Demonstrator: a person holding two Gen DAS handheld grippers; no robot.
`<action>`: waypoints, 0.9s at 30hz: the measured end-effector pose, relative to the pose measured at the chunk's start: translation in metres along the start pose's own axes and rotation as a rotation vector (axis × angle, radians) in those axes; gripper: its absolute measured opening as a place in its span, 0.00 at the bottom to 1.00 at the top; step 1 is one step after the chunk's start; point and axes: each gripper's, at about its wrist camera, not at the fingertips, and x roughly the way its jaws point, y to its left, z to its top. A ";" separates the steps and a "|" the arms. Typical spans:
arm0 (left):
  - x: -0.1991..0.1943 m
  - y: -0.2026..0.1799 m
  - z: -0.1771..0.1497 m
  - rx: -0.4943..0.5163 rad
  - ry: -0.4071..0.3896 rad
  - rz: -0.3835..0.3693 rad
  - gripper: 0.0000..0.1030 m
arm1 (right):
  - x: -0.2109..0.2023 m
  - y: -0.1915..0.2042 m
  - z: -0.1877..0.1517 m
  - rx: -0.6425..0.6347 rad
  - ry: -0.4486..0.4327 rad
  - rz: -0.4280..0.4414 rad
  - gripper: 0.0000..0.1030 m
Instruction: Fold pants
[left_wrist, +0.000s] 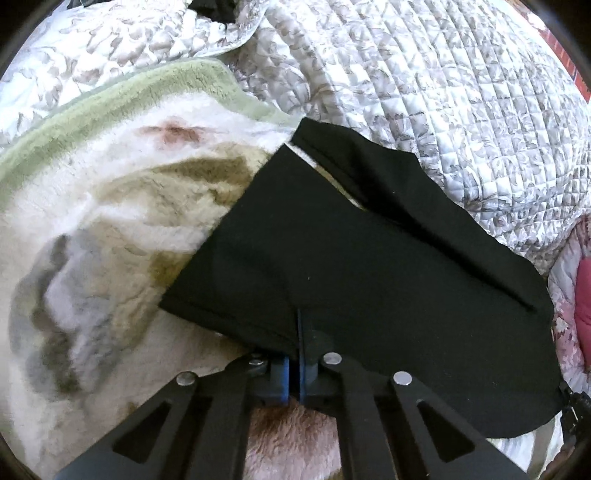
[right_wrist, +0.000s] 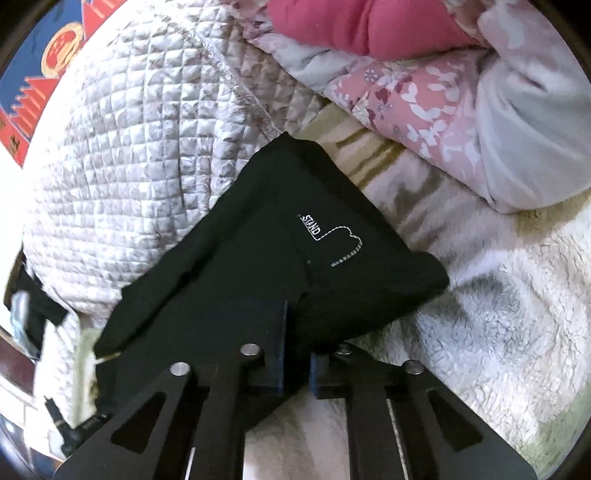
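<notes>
The left tool (left_wrist: 297, 363) pinches the near edge of a pair of black pants (left_wrist: 369, 266), its blue pads pressed together with the fabric caught between them. The right tool (right_wrist: 295, 354) grips the same garment at another point along its edge; its pads sit a little apart with cloth bunched between, and it appears to be clamped on the fabric, though the dark cloth hides the contact itself. Held at two points, the pants hang as a taut sheet between the tools, seemingly so a fold can be carried over in one piece without the layers slipping. From the grip the black pants (right_wrist: 280, 229) run forward and drape onto a fleece blanket (left_wrist: 110, 229) with a green border, spread over the bed; a white stitched logo reading "STAND" (right_wrist: 311, 224) faces up in the right wrist view. Beyond lie a grey-and-white quilted bedspread (left_wrist: 443, 92) and a rolled pink floral comforter (right_wrist: 406, 85), well clear of the fold line. The garment looks already doubled, with a further fold likely still to come.
</notes>
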 end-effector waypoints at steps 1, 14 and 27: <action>-0.007 0.001 0.001 -0.003 -0.005 -0.008 0.04 | -0.005 0.001 0.000 0.004 -0.002 0.015 0.04; -0.100 0.025 -0.034 0.010 -0.025 -0.043 0.04 | -0.093 -0.012 -0.027 0.039 0.029 0.051 0.02; -0.114 0.037 -0.077 0.013 0.003 -0.032 0.04 | -0.097 -0.025 -0.055 0.041 0.089 -0.062 0.02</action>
